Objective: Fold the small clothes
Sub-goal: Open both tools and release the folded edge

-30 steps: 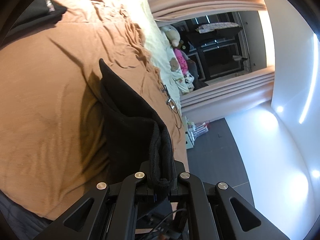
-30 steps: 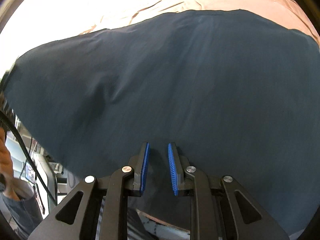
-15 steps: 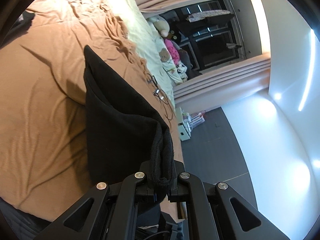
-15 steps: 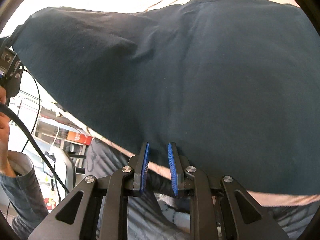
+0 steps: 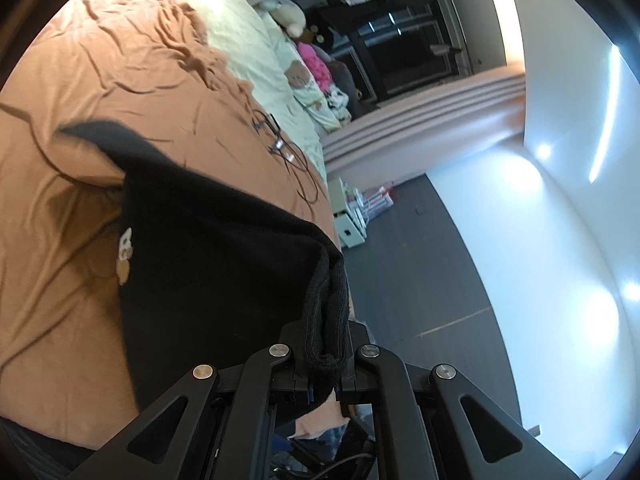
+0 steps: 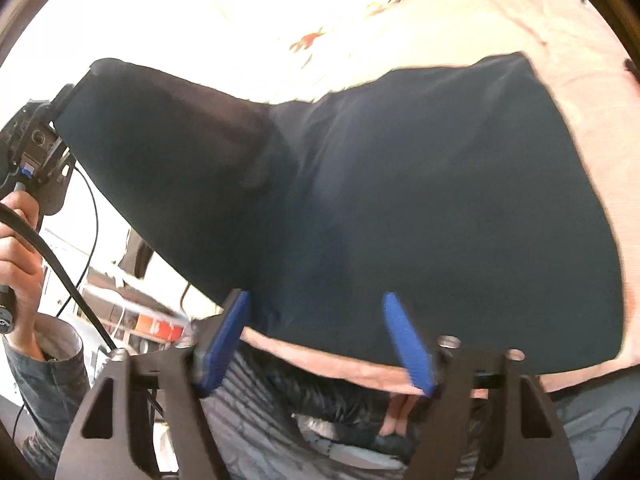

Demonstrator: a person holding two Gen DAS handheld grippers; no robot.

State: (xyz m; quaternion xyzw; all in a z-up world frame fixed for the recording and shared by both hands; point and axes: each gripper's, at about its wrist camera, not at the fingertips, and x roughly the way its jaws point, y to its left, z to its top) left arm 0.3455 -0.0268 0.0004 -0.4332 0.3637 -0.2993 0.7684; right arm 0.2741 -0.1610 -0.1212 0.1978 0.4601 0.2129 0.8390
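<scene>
Left wrist view: left gripper [image 5: 325, 364] clamped on the ribbed hem of a dark garment [image 5: 208, 248], bunched edge pinched between the jaws. Cloth is lifted at that corner and drapes down onto the brown bedsheet [image 5: 72, 80], far corner trailing on it. Small light print or tag near the left edge, too small to read. Cable [image 5: 280, 148] lies on the bed further back, well apart.

Right wrist view: right gripper [image 6: 324, 344] spread wide, blue pads [image 6: 408, 344] empty, hovering just at the near edge of the garment [image 6: 420, 208], not gripping. Most of the cloth lies flat on the bed; its left corner is raised toward the other gripper, held by a hand [image 6: 18, 248].

Handling, judged: light, soft knit, limp, sags and creases freely, no breakage risk. Ribbed hem is thicker, gives a firmer bite than single fabric. Best hold for the right looks like the near hem corner, matching the left, so the edge stays taut for the fold.
</scene>
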